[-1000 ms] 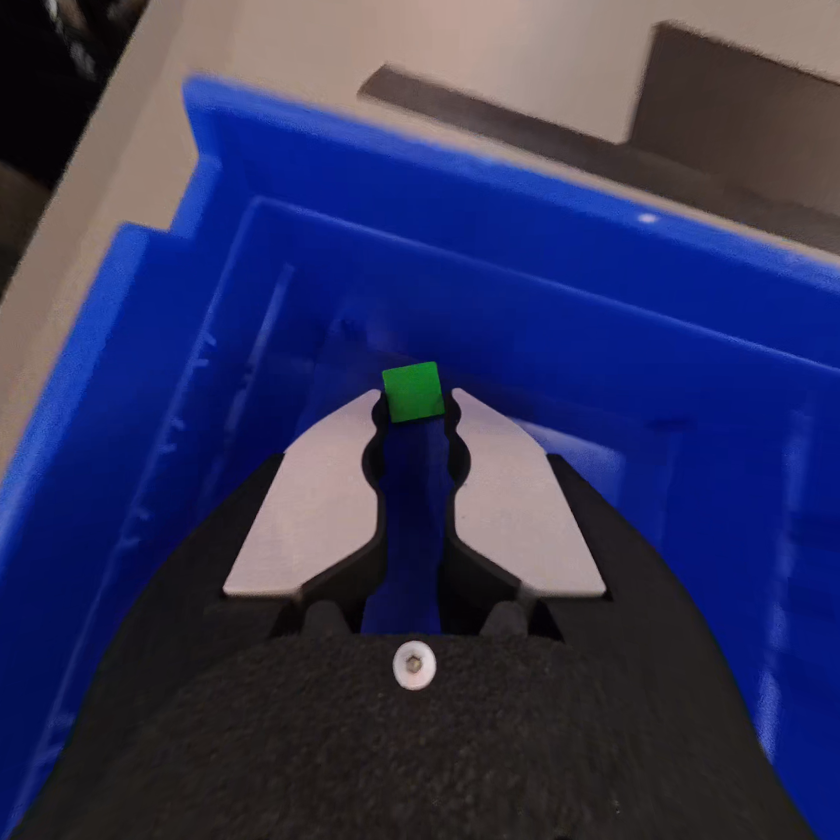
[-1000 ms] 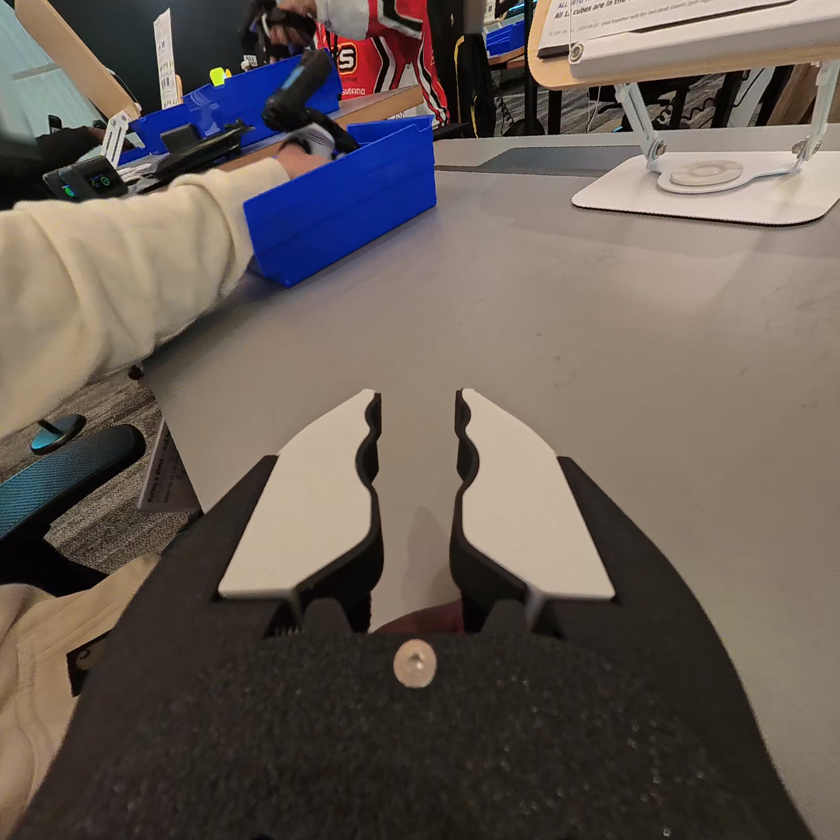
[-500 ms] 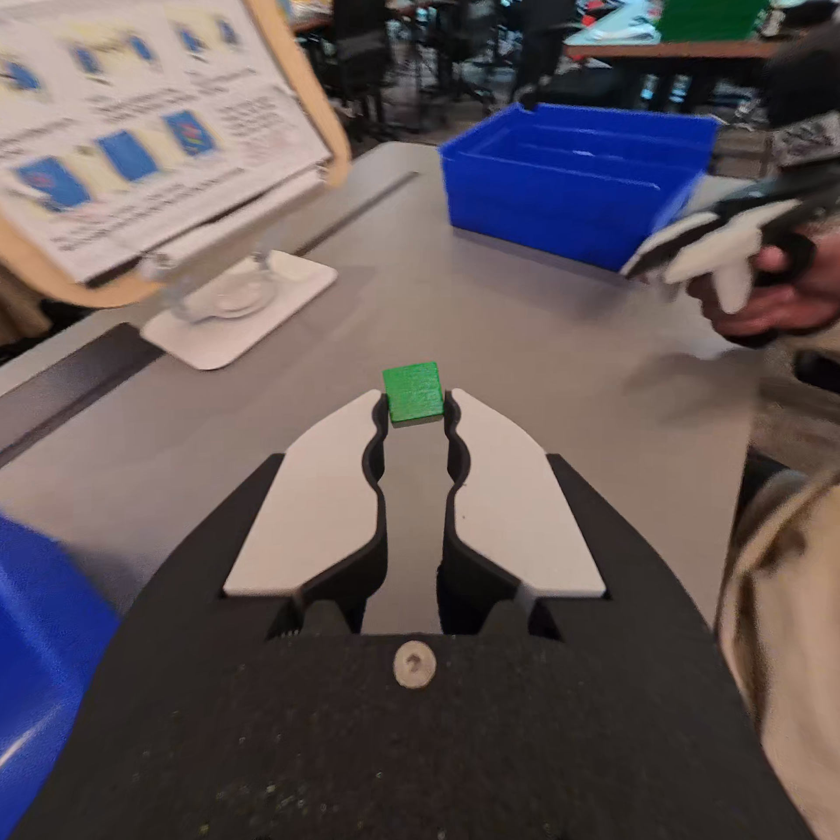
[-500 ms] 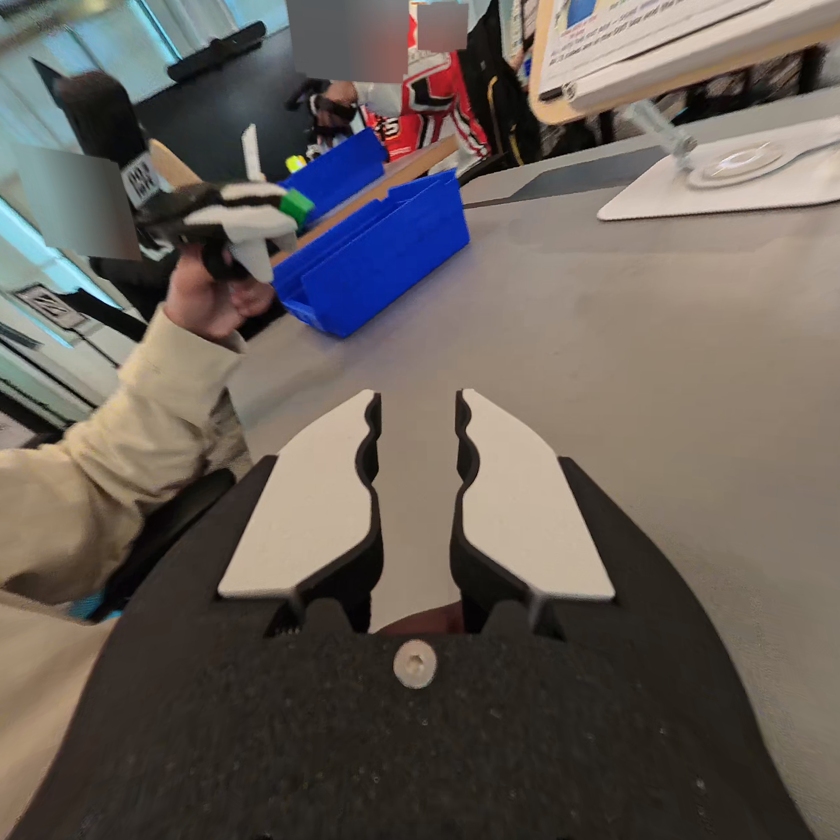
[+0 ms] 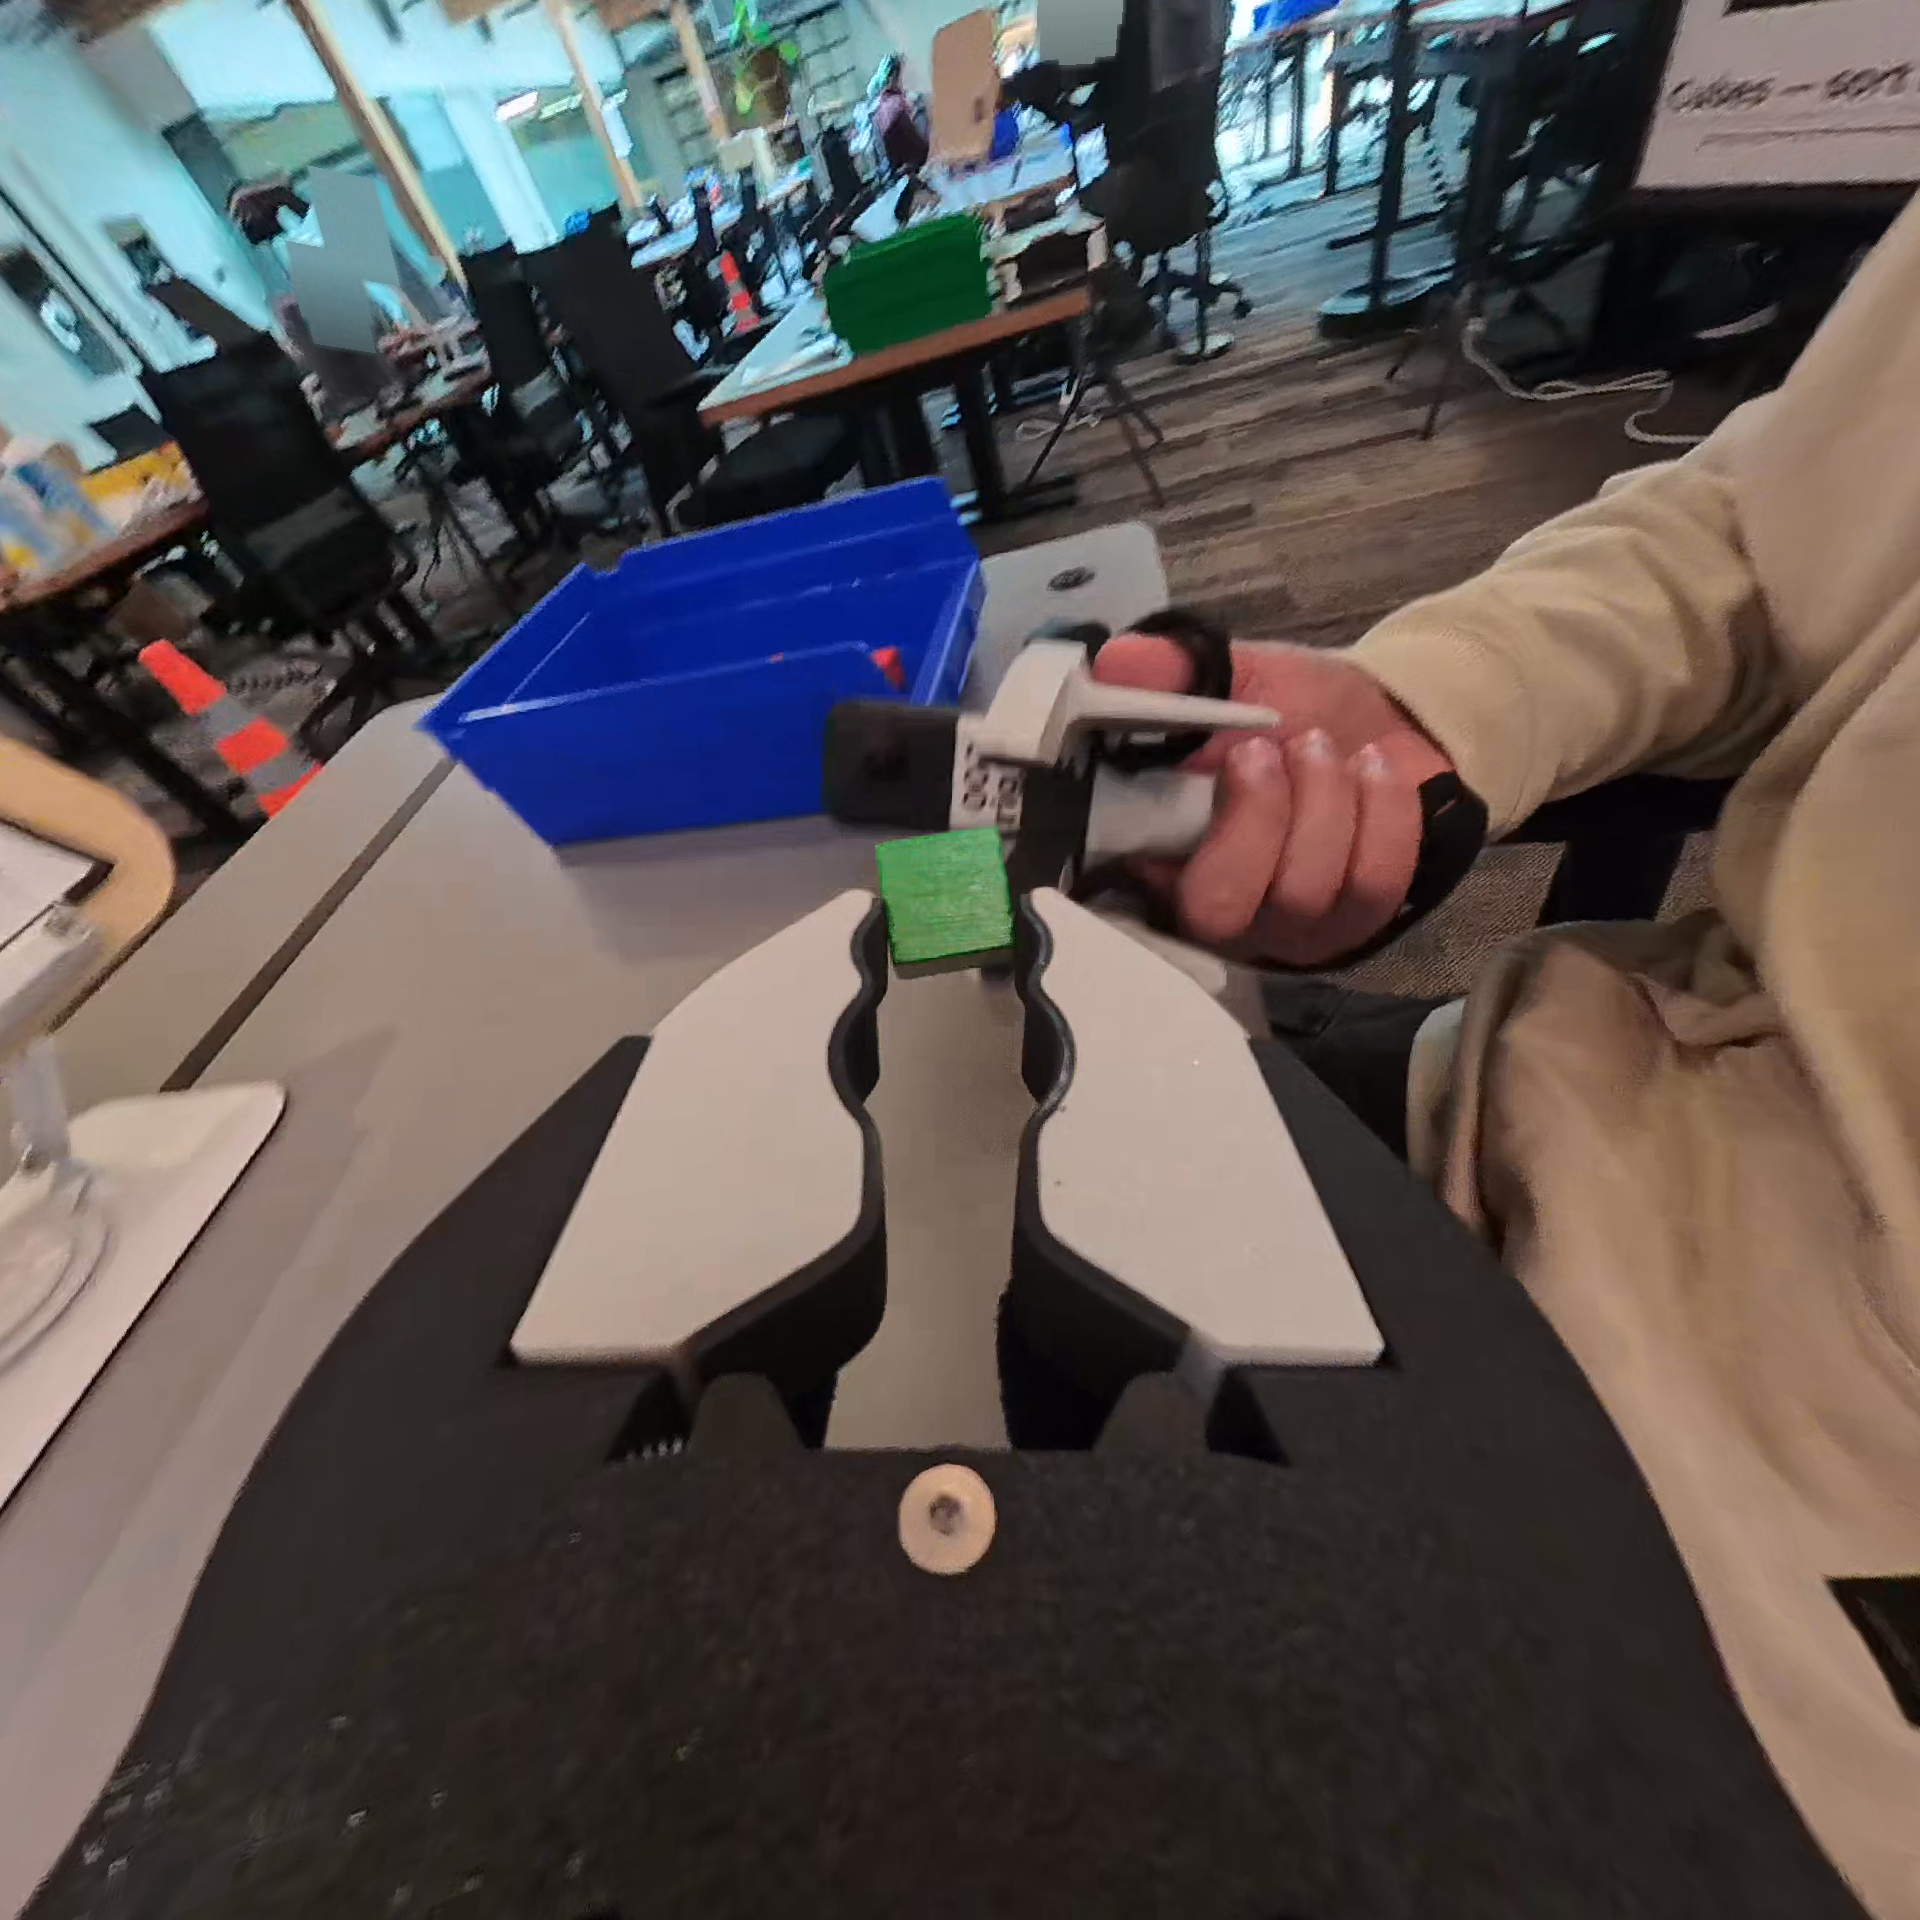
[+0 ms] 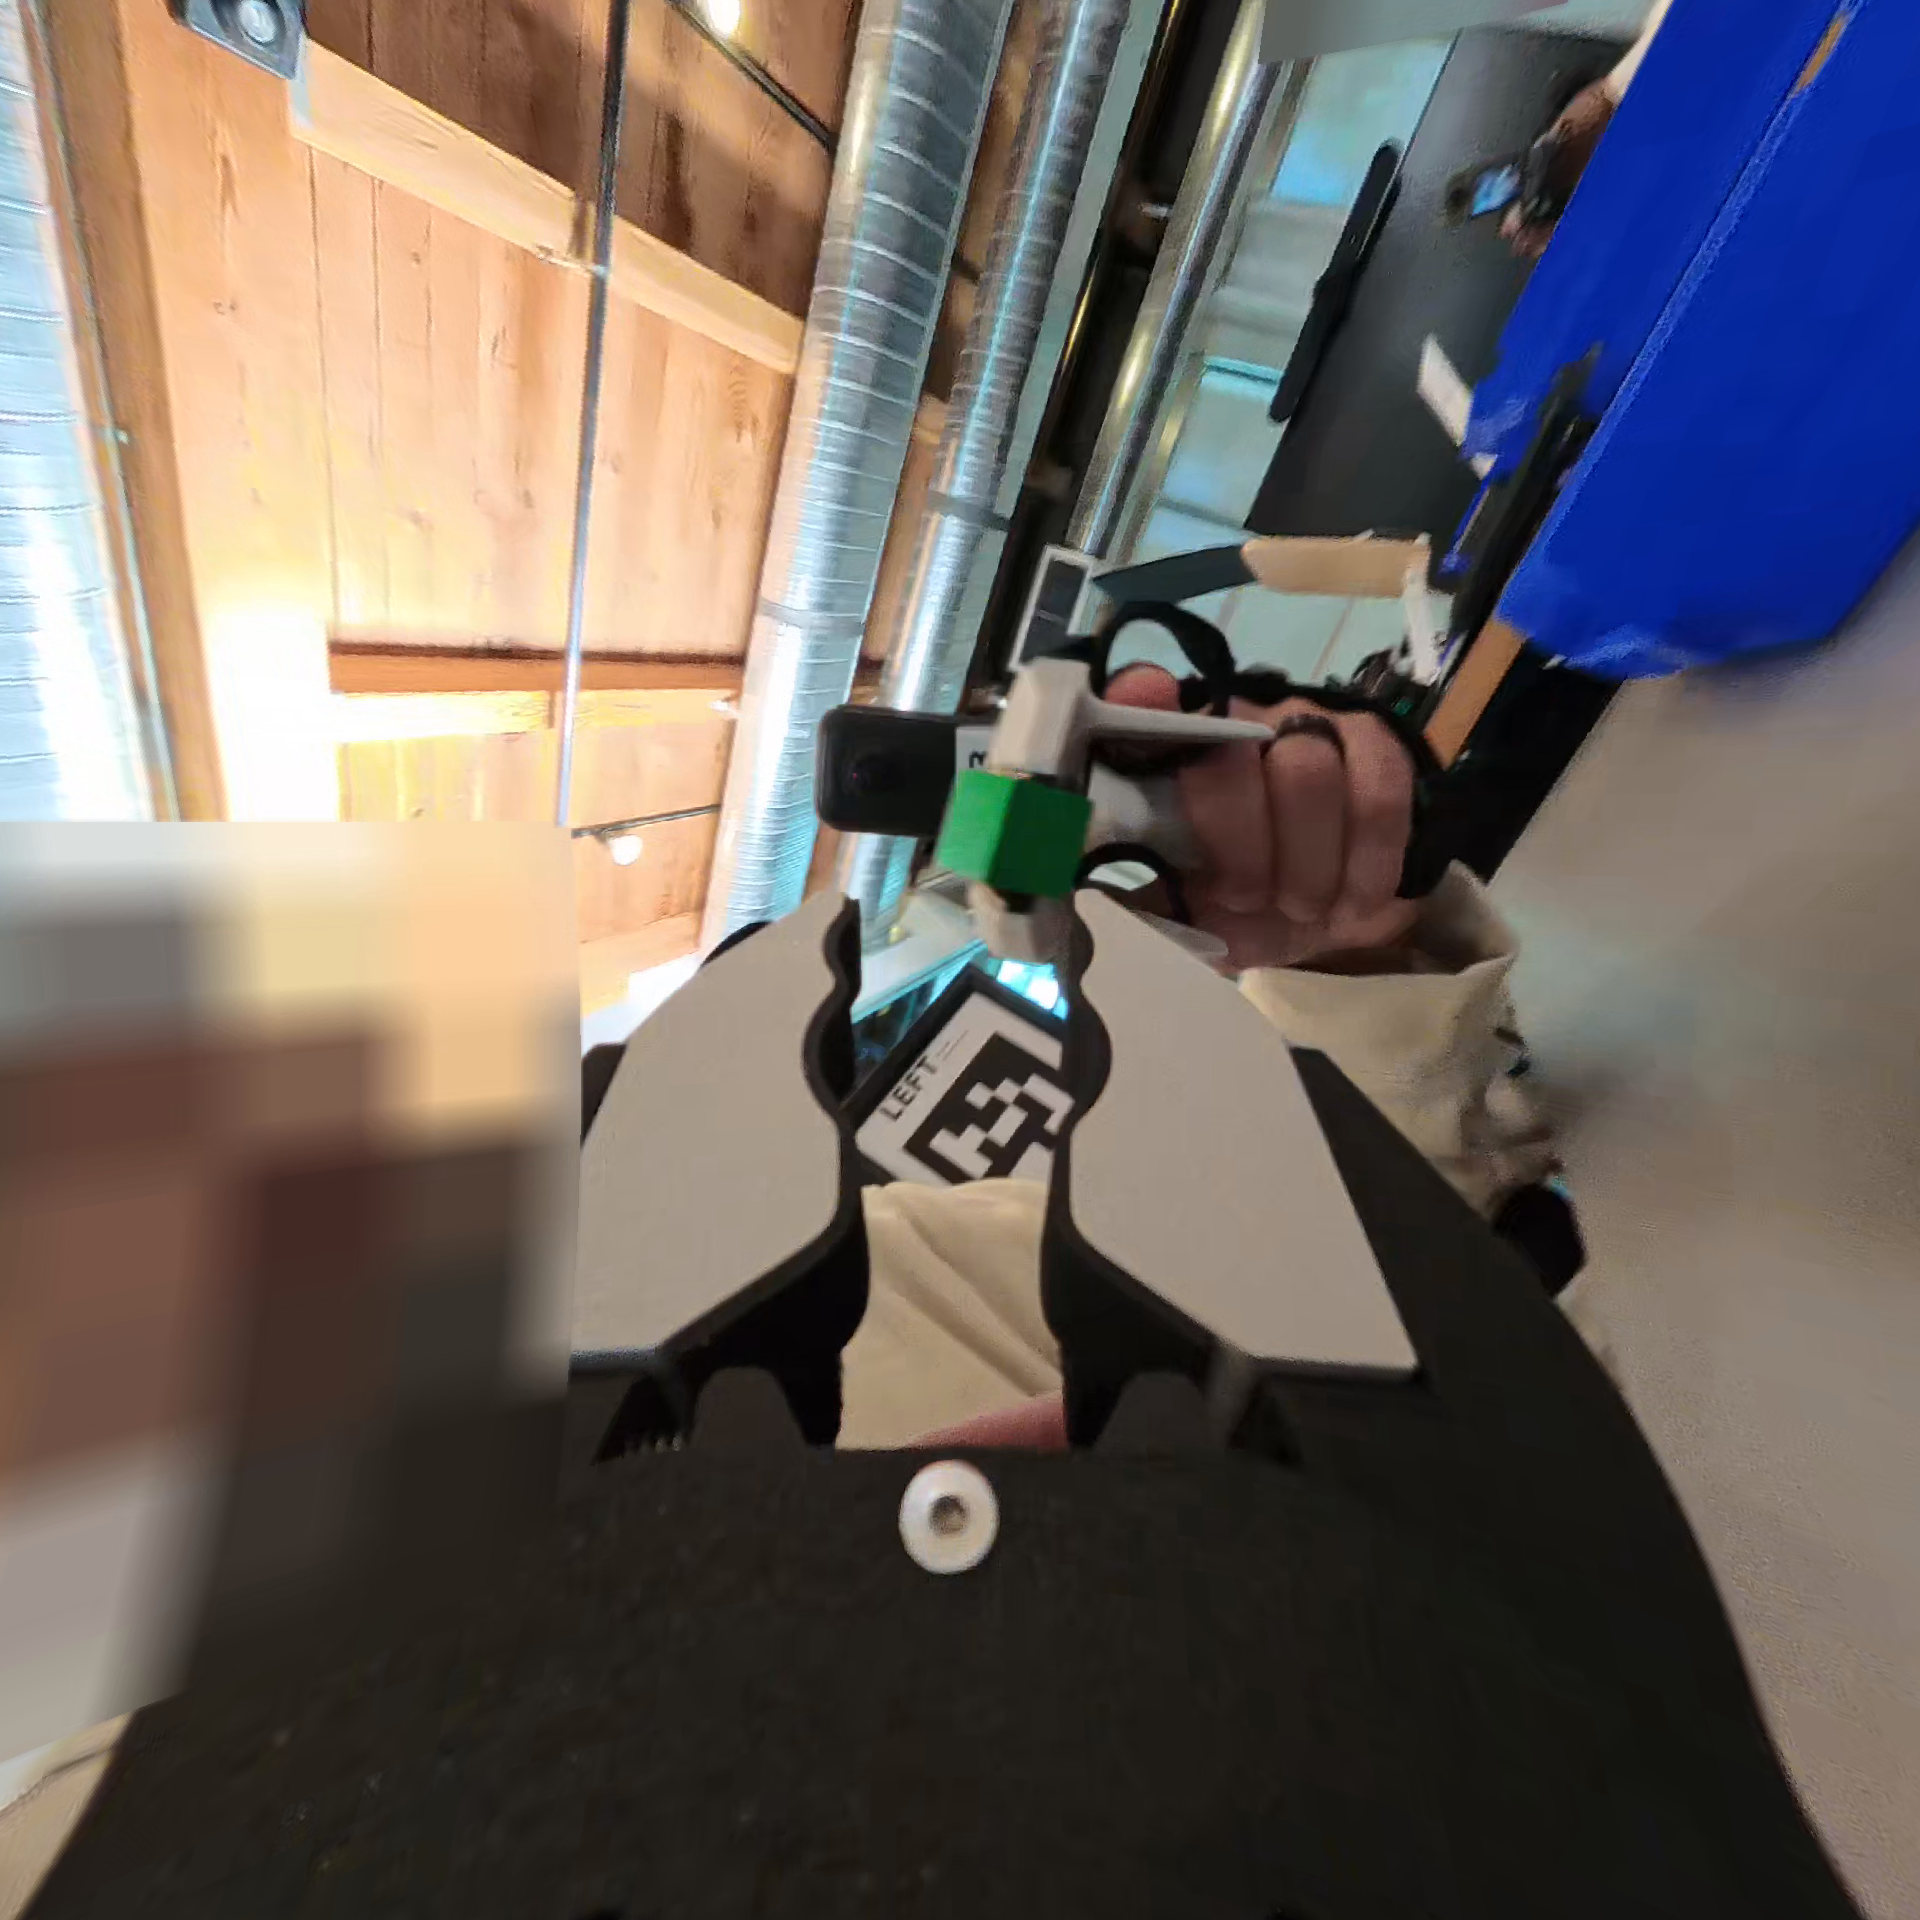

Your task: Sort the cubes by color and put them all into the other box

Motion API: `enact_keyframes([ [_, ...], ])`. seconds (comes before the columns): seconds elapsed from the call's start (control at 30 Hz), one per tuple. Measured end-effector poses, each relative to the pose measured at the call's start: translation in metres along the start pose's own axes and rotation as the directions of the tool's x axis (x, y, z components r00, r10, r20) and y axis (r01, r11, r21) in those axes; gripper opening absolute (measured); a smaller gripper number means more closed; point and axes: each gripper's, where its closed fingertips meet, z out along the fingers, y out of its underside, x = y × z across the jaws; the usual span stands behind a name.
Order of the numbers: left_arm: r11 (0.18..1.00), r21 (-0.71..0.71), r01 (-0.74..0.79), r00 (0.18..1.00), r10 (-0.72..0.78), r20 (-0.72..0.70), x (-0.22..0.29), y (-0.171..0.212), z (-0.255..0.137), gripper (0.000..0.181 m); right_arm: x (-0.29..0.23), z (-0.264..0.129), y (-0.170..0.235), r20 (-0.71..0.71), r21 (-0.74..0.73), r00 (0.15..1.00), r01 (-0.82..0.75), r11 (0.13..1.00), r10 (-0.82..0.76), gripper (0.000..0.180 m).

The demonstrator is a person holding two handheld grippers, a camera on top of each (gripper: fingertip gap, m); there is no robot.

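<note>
Spanning a busy workshop, grey table [image 5: 499, 935] bears blue box [image 5: 665, 769].

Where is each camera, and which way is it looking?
Left wrist view: sits on the left gripper, looking across the table at the blue box; shows its fingers pinching the green cube, plus the right hand and sleeve.
Right wrist view: sits on the right gripper, tilted up toward the ceiling; shows its own open fingers and the left hand.
Shared: the green cube; each view sees the other gripper.
</note>
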Motion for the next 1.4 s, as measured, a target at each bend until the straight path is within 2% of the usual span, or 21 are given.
enact_keyframes([
  [0.2,0.998,0.061,0.011,0.997,-0.006,-0.082,0.015,-0.004,0.018,0.023,-0.006,-0.001,0.004,0.116,0.001,0.990,-0.085,0.996,0.084,0.038],
  [0.27,0.998,0.066,0.017,0.995,-0.010,-0.100,0.018,-0.001,0.024,0.023,-0.005,0.000,0.007,0.099,-0.026,0.993,-0.055,0.998,0.057,0.039],
  [0.33,0.996,0.094,0.014,0.993,-0.003,-0.117,0.020,-0.001,0.027,0.022,-0.001,0.000,0.013,0.064,-0.055,0.998,-0.012,0.998,0.015,0.030],
  [0.43,0.996,0.091,-0.010,0.994,0.020,-0.109,0.020,0.002,0.029,0.022,0.001,-0.003,0.012,0.045,-0.057,0.999,0.026,0.998,-0.023,0.028],
  [0.5,0.998,0.061,-0.023,0.998,0.026,-0.059,0.019,0.007,0.030,0.027,0.003,-0.007,0.011,0.015,-0.061,0.997,0.073,0.995,-0.072,0.027],
  [0.57,1.000,0.022,-0.020,1.000,0.020,0.016,0.018,0.013,0.028,0.059,0.001,-0.013,0.008,-0.011,-0.060,0.992,0.127,0.990,-0.128,0.022],
  [0.6,1.000,0.012,-0.008,0.998,0.007,0.061,0.017,0.015,0.023,0.062,0.002,-0.017,0.005,-0.039,-0.065,0.985,0.164,0.984,-0.166,0.023],
  [0.7,0.992,0.094,0.089,0.960,-0.111,0.259,0.003,0.023,0.001,0.055,0.005,-0.031,-0.006,-0.145,-0.073,0.939,0.303,0.950,-0.311,0.022],
  [0.8,0.956,0.123,0.265,0.821,-0.290,0.492,-0.022,0.057,-0.027,0.049,0.008,-0.043,-0.021,-0.233,-0.068,0.884,0.400,0.914,-0.405,0.022],
  [0.87,0.930,0.119,0.347,0.763,-0.354,0.541,-0.024,0.076,-0.035,0.049,0.009,-0.048,-0.026,-0.257,-0.072,0.862,0.433,0.898,-0.436,0.022],
  [1.03,0.952,0.057,0.299,0.732,-0.267,0.627,-0.027,0.084,-0.049,0.049,0.006,-0.053,-0.036,-0.322,-0.100,0.793,0.514,0.852,-0.517,0.022],
  [1.1,0.952,0.045,0.302,0.720,-0.258,0.644,-0.028,0.084,-0.053,0.049,-0.007,-0.061,-0.045,-0.378,-0.176,0.700,0.588,0.789,-0.606,0.022],
  [1.13,0.950,0.037,0.309,0.715,-0.258,0.650,-0.029,0.086,-0.056,0.049,-0.019,-0.070,-0.054,-0.417,-0.227,0.627,0.630,0.743,-0.658,0.022],
  [1.2,0.949,0.022,0.315,0.709,-0.251,0.659,-0.028,0.089,-0.059,0.049,-0.047,-0.099,-0.077,-0.478,-0.380,0.448,0.670,0.638,-0.756,0.023],
  [1.23,0.949,0.019,0.315,0.705,-0.248,0.664,-0.028,0.089,-0.061,0.049,-0.059,-0.123,-0.099,-0.552,-0.461,0.300,0.667,0.585,-0.778,0.023],
  [1.3,0.949,0.014,0.314,0.701,-0.242,0.671,-0.028,0.088,-0.064,0.049,-0.075,-0.191,-0.147,-0.648,-0.669,-0.098,0.547,0.503,-0.756,0.023],
  [1.33,0.950,0.007,0.313,0.703,-0.237,0.671,-0.027,0.089,-0.063,0.049,-0.077,-0.222,-0.165,-0.629,-0.750,-0.229,0.431,0.502,-0.743,0.023],
  [1.37,0.949,-0.002,0.314,0.706,-0.232,0.669,-0.027,0.090,-0.063,0.049,-0.072,-0.248,-0.179,-0.603,-0.794,-0.289,0.310,0.524,-0.743,0.023],
  [1.4,0.950,-0.008,0.314,0.710,-0.229,0.666,-0.027,0.091,-0.061,0.049,-0.061,-0.264,-0.188,-0.588,-0.809,-0.284,0.220,0.545,-0.758,0.023],
])
